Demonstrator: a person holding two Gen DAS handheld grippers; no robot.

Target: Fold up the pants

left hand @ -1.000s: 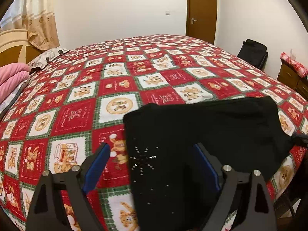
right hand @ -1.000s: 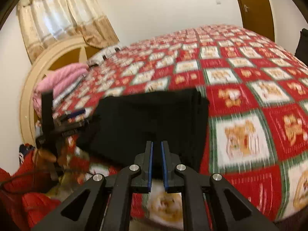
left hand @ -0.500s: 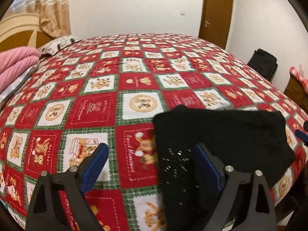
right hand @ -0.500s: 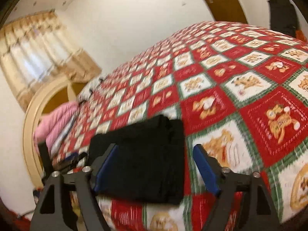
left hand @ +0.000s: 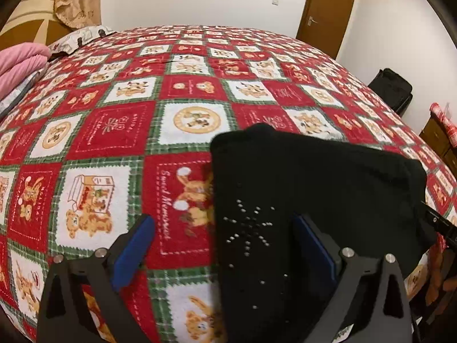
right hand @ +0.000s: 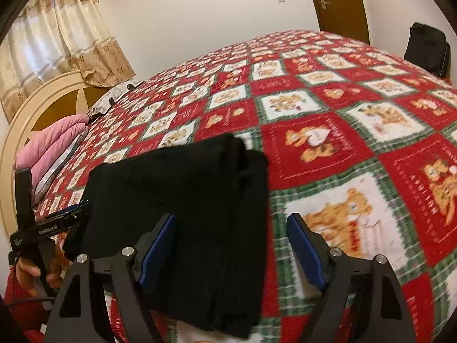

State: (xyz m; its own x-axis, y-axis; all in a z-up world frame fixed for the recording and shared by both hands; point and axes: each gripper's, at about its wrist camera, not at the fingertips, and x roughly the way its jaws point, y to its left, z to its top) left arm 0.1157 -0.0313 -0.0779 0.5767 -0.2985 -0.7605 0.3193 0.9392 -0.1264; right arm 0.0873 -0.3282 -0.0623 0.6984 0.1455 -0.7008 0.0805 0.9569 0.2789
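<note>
Black pants (left hand: 308,188) lie folded into a compact rectangle on the red patchwork bedspread (left hand: 120,125) near the bed's front edge. A small studded star pattern shows on the near part. My left gripper (left hand: 225,245) is open and empty, above the pants' left edge. In the right wrist view the pants (right hand: 182,200) lie at lower left, and my right gripper (right hand: 230,245) is open and empty over their right edge. The left gripper's body (right hand: 48,225) shows at the far left there.
Pink folded bedding (left hand: 20,63) and a pillow (left hand: 82,35) lie by the headboard (right hand: 42,105). A black bag (left hand: 391,91) stands by the wall near a brown door (left hand: 325,8). A wooden dresser (left hand: 440,140) is at the right. Curtains (right hand: 54,37) hang behind the headboard.
My right gripper has opened from shut and let go of the pants, which now lie flat on the bed. My left gripper stayed open and shifted slightly relative to the pants.
</note>
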